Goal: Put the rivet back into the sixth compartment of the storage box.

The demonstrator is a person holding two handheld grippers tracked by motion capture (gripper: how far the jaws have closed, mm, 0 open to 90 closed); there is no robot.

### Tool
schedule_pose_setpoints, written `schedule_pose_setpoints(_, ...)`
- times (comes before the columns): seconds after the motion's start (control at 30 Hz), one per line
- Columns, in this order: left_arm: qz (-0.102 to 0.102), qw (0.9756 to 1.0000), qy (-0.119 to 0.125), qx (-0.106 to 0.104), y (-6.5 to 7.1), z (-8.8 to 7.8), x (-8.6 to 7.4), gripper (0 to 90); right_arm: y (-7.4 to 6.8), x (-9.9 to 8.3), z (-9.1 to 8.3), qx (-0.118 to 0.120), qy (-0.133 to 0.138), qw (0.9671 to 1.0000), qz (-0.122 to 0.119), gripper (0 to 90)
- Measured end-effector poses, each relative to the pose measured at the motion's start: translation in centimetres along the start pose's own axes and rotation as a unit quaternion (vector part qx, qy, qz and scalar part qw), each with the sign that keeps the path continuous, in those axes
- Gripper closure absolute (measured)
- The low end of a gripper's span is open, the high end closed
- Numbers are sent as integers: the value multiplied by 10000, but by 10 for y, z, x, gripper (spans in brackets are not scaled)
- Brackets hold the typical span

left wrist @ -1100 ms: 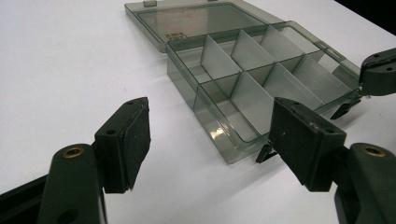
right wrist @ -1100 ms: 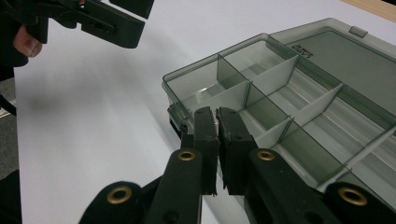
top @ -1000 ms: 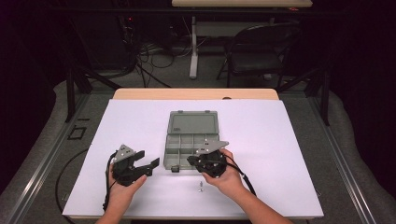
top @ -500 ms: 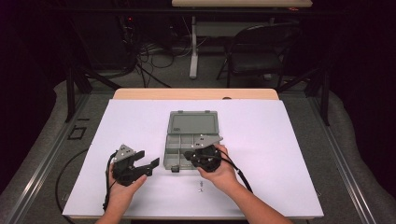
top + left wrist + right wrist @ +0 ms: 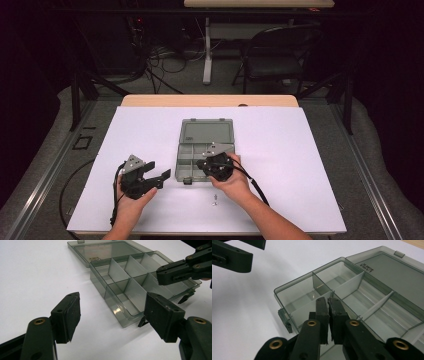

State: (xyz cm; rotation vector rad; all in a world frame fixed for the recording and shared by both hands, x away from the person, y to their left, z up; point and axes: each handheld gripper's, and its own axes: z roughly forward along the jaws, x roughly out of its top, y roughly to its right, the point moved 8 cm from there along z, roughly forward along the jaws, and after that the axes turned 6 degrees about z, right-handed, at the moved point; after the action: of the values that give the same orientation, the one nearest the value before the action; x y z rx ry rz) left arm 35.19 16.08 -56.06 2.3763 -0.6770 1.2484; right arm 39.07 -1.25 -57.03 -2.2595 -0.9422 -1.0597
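An open grey compartment box (image 5: 189, 150) lies mid-table with its lid (image 5: 206, 132) flat behind it; its dividers (image 5: 321, 284) are seen close up, and the compartments in view look empty. My right gripper (image 5: 201, 163) hangs over the box's near compartments, jaws shut (image 5: 328, 302) with nothing visible between them. My left gripper (image 5: 161, 170) rests left of the box, jaws wide open (image 5: 116, 308) and empty, facing the box's near corner (image 5: 125, 320). The right gripper (image 5: 175, 271) also shows in the left gripper view above the box, and the left gripper's jaws (image 5: 232, 255) in the right gripper view.
A small screw (image 5: 214, 201) lies on the white table cover (image 5: 300, 165) just in front of the right hand. A latch (image 5: 188, 180) sticks out from the box's near wall. Wide bare cover lies left and right of the box.
My right gripper has slid left and a little down, further over the box's near compartments. The left gripper has stayed where it was.
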Motion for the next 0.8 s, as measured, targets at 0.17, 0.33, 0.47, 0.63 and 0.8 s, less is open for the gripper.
schedule_pose_setpoints(0.17,7,10000,3,-7,0,0,0,293,-1,-3,2,-12,-61,10000,-34,869)
schedule_pose_setpoints(0.33,2,10000,12,-6,0,0,0,293,-2,-6,4,24,-191,9998,-55,869)
schedule_pose_setpoints(0.47,-8,10000,22,-13,0,-1,0,293,-5,-10,5,44,-259,9996,-104,869)
schedule_pose_setpoints(0.63,-17,10000,5,-22,1,0,0,293,-6,-12,7,65,-309,9995,-87,868)
schedule_pose_setpoints(0.8,-28,10000,5,-9,0,-1,0,293,-6,-13,6,81,-316,9995,-17,862)
